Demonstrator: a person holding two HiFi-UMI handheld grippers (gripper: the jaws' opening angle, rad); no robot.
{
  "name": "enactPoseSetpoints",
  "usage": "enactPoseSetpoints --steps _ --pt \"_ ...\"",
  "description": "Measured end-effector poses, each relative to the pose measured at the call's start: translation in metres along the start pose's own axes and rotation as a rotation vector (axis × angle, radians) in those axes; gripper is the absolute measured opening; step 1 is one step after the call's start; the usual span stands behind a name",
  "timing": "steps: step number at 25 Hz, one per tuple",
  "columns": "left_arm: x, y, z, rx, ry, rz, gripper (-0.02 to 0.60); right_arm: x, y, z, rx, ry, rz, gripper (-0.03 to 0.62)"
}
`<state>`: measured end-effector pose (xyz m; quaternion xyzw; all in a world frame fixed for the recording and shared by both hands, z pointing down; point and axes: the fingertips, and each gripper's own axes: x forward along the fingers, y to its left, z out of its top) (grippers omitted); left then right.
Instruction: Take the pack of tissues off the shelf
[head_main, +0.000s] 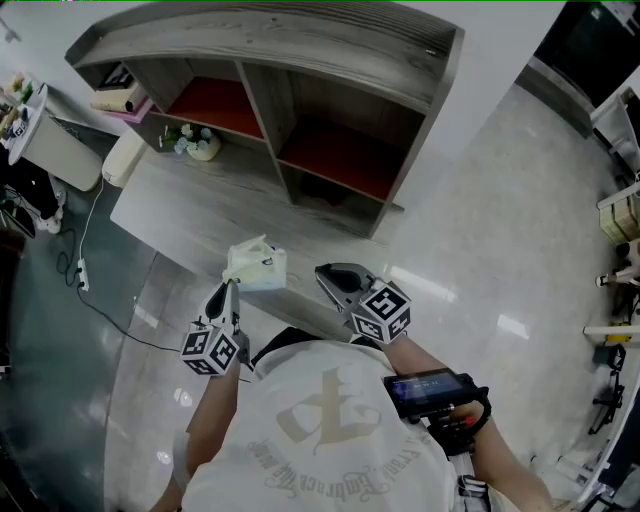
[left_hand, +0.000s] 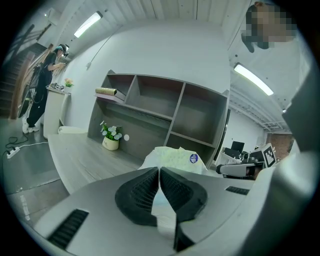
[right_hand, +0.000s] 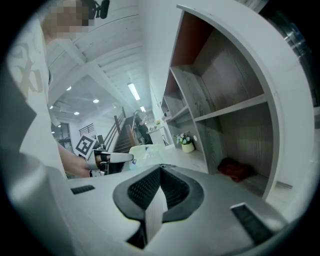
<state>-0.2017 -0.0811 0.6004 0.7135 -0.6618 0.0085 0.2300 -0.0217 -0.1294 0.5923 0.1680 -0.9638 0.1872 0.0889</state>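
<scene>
The pack of tissues (head_main: 256, 267), pale and soft with a crumpled top, hangs in the air in front of the grey wooden shelf (head_main: 300, 80), clear of its compartments. My left gripper (head_main: 231, 285) is shut on the pack's near edge. In the left gripper view the pack (left_hand: 175, 157) rises just past the jaws, which pinch its thin wrapper. My right gripper (head_main: 326, 273) sits to the right of the pack, shut with nothing in it. The right gripper view shows the pack (right_hand: 148, 151) off to the left, beyond the closed jaws.
A small pot of flowers (head_main: 199, 143) stands on the low grey platform (head_main: 190, 215) beside the shelf. A roll (head_main: 119, 100) lies in the upper left compartment. A dark red thing (right_hand: 235, 169) lies in a lower compartment. A person (left_hand: 42, 85) stands far off by a counter.
</scene>
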Motion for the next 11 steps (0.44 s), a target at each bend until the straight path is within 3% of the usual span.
enactPoseSetpoints --steps 11 --pt "0.013 -0.006 -0.005 -0.002 0.028 -0.023 0.025 0.002 -0.008 -0.002 0.012 0.01 -0.007 0.005"
